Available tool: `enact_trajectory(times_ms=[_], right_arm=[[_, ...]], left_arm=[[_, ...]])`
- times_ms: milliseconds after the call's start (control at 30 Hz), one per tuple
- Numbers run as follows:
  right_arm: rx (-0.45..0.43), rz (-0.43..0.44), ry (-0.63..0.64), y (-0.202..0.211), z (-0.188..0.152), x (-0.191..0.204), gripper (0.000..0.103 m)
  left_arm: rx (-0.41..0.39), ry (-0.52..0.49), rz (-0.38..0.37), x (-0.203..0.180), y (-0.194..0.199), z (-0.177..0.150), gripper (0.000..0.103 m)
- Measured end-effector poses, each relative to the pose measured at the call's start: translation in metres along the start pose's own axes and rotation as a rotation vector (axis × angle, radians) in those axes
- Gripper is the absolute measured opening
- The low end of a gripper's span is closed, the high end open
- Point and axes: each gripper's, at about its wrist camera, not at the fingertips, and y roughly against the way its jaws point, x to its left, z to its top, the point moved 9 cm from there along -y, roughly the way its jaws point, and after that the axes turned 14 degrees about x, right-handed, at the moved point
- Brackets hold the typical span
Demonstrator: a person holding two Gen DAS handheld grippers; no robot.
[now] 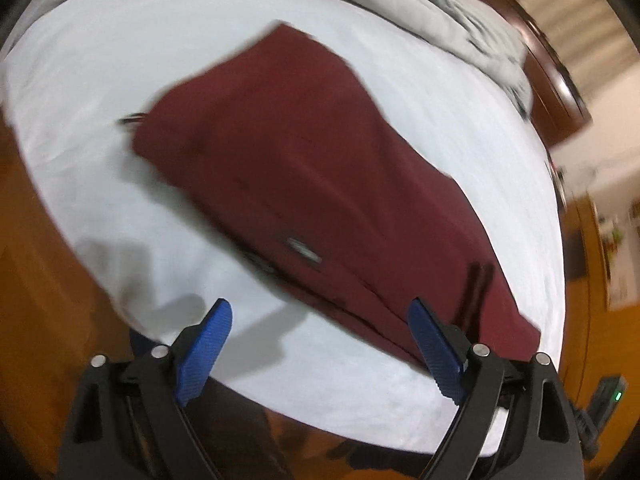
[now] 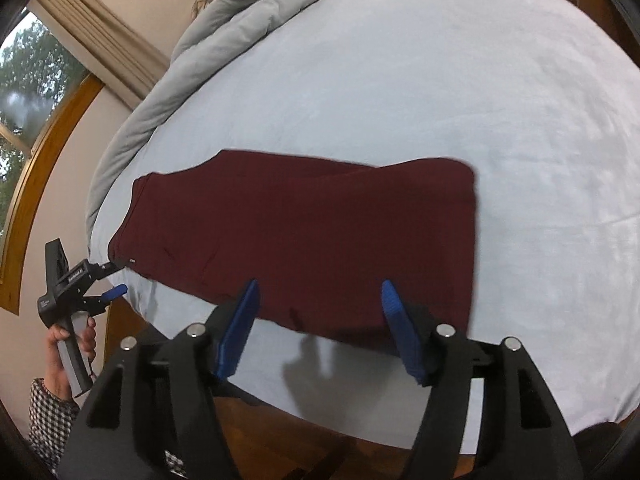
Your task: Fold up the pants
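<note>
nearest my lens the right gripper (image 2: 318, 292) has its blue jaws apart and empty, hovering over the near edge of the pants (image 2: 304, 236). the left gripper (image 1: 320, 312) is spread wide too, nothing between its jaws. the dark red pants lie flat on the pale bed sheet (image 2: 440, 100), already folded lengthwise i think, though blur on the left view makes the layers hard to read. their long axis runs left to right across the right view, narrower end toward the left gripper. for the next fold i'd pinch both layers at one end, lift evenly, and carry it straight along that axis.
</note>
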Motion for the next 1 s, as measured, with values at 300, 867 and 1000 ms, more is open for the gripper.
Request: enact_trajectory(times_ms=[300,867,1000], right_arm=[[0.073,-0.055,-0.002,-0.031,-0.006,0.006,0.067],[0.11,-0.079,-0.03,-0.055,-0.011,-0.007,0.067],[0.108,-0.068,-0.037,-0.056,-0.012,-0.007,0.067]], left_arm=[[-0.031,0.211,-0.108,0.046,-0.001,0.034,0.09],[-0.023,0.271,-0.326,0.04,-0.008,0.07,0.081],[-0.029,0.265,-0.343,0.032,-0.008,0.078,0.081]])
